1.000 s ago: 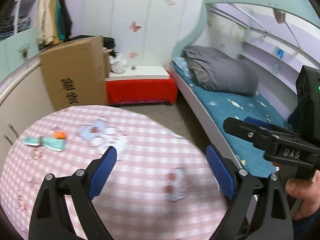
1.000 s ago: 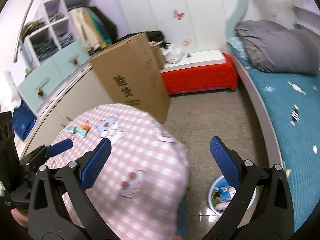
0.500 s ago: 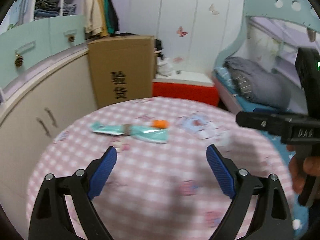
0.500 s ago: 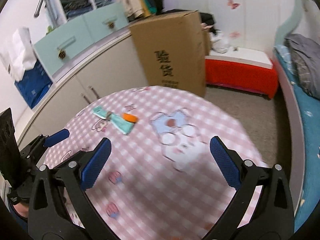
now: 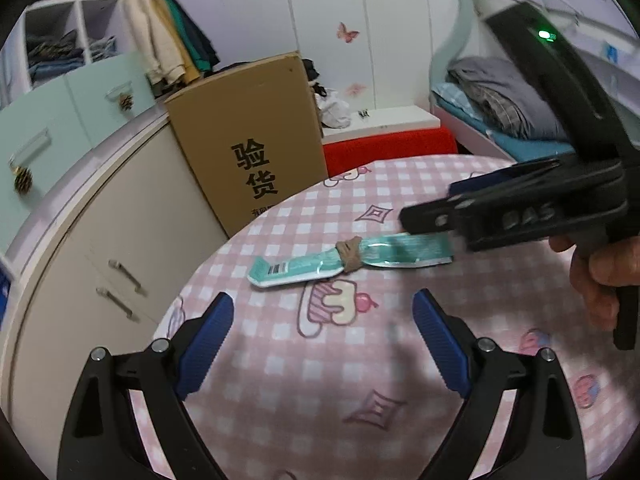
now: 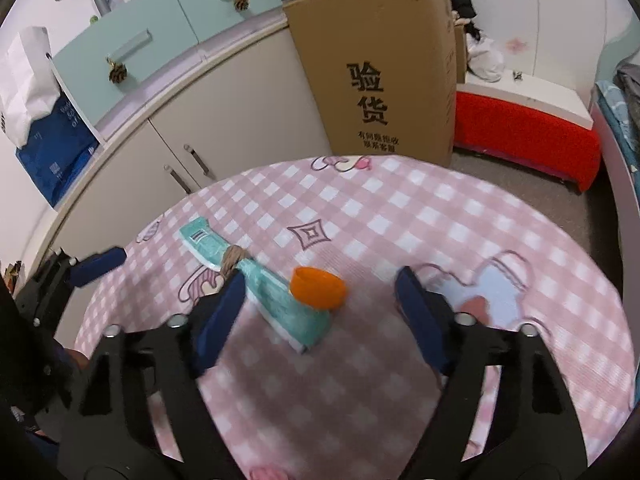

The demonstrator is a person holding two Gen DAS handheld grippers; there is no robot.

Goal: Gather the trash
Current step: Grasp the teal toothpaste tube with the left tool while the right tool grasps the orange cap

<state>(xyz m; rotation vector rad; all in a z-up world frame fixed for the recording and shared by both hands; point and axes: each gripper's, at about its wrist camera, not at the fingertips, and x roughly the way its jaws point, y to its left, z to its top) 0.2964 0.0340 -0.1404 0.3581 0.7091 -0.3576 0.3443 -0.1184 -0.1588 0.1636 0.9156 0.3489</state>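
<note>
A squeezed teal tube (image 5: 304,268) (image 6: 276,296), tied round its middle with brown string (image 5: 350,254), lies on the round table's pink checked cloth (image 5: 360,380) (image 6: 400,208). An orange cap (image 6: 318,288) sits at its wide end. My right gripper (image 6: 320,286) hangs just over that end. Its jaws are closing, with the cap and the tube's end between them, and the pads do not press on either. In the left wrist view the right gripper (image 5: 440,204) covers the tube's right end. My left gripper (image 5: 322,314) (image 6: 96,262) is open and holds nothing, a little short of the tube.
A tall cardboard box (image 5: 248,140) (image 6: 380,68) stands behind the table beside curved cream cabinets (image 5: 120,240) (image 6: 224,120). A red bench (image 5: 388,148) (image 6: 520,140) and a bed (image 5: 500,100) are at the back right. A white and blue bag (image 6: 36,100) stands at the left.
Both grippers have swung left from the bed side to over the table and come down close to the tube. The right jaws have narrowed; the left jaws stand as wide as before.
</note>
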